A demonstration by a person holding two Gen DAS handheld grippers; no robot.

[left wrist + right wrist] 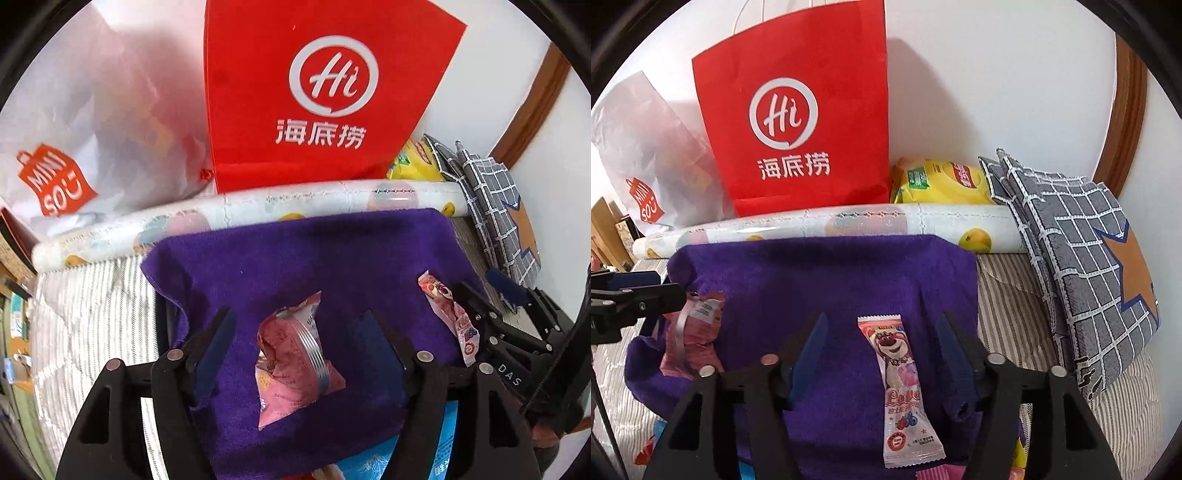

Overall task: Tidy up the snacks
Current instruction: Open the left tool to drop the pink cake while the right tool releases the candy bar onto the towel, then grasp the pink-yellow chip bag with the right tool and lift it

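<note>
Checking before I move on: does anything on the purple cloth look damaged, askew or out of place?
The pink snack packet between the left tongs is crumpled and lies askew on the purple cloth. The bear-print snack stick between the right tongs lies flat, intact and slightly tilted. Both tongs are open, and nothing is spilled.

Striped bed [1008, 314] under purple towel [827, 280], fruit-print roll [871, 221], star cushion [1089, 266], red bag [798, 122].

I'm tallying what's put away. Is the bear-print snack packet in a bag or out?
Out. The bear-print snack packet lies flat on the purple towel, in front of the red paper bag.
</note>
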